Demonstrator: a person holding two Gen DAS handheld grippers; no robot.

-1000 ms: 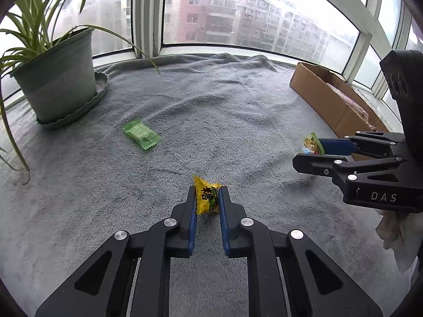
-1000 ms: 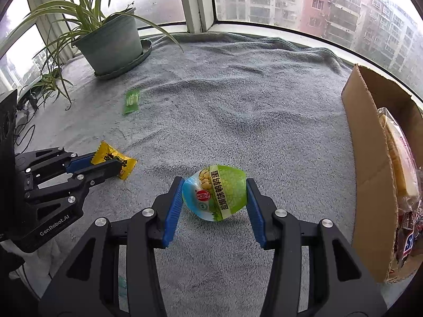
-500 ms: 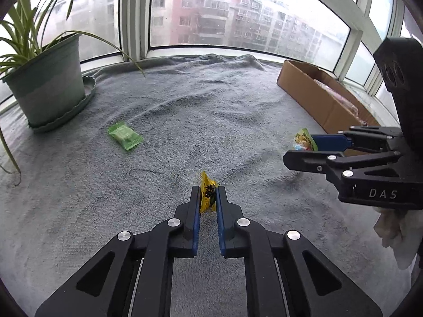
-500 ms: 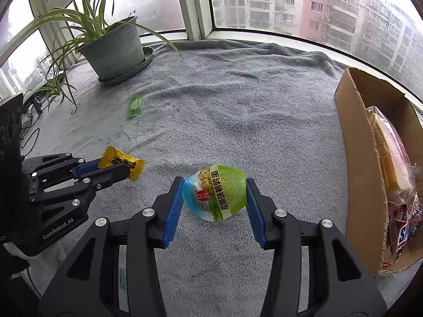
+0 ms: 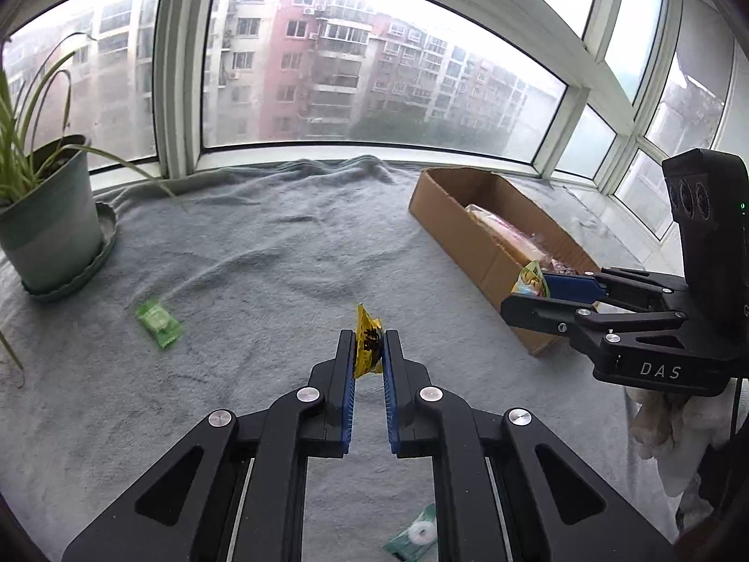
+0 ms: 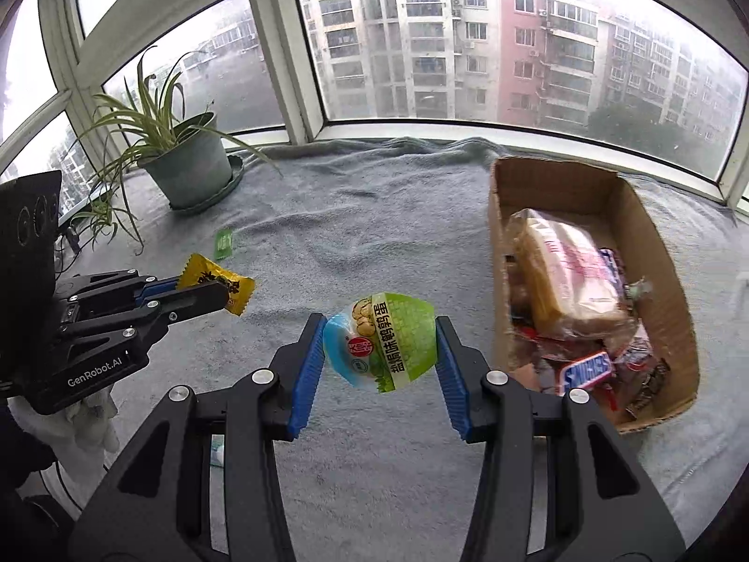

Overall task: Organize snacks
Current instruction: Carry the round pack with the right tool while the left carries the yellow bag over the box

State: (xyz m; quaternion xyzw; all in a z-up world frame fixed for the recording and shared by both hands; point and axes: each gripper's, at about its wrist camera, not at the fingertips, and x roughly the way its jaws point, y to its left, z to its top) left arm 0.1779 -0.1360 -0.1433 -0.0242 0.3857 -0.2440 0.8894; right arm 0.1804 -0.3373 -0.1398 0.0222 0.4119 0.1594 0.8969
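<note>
Left gripper [image 5: 369, 351]: jaws were pinched nearly together on a yellow packet [image 5: 368, 345], which stood on edge between the blue pads and stuck out past the tips, clear of the blanket.
Right gripper [image 6: 380, 351]: jaws stood partly apart, both blue pads pressed against the sides of a rounded green pouch [image 6: 380, 342], held off the blanket.
Yellow packet, other view: it showed at the tips of the left gripper on the left side of the right wrist view, above the blanket.
Green pouch, other view: only its edge showed past the right gripper's tips, in front of the box's near wall.
Box [image 6: 664, 253]: open cardboard, it lay on the blanket to the right of the green pouch and held a wrapped bread loaf [image 6: 561, 276] and several candy bars.
Green sweet [image 5: 158, 322]: it lay flat on the blanket, left of the left gripper, between it and the plant pot.
Plant pot [image 5: 47, 229]: it stood in a saucer at the blanket's far left, by the window.
Blanket [image 5: 262, 253]: grey, it covered the sill.
Mint packet [image 5: 414, 536]: green and white, it lay on the blanket under the left gripper, partly hidden.
</note>
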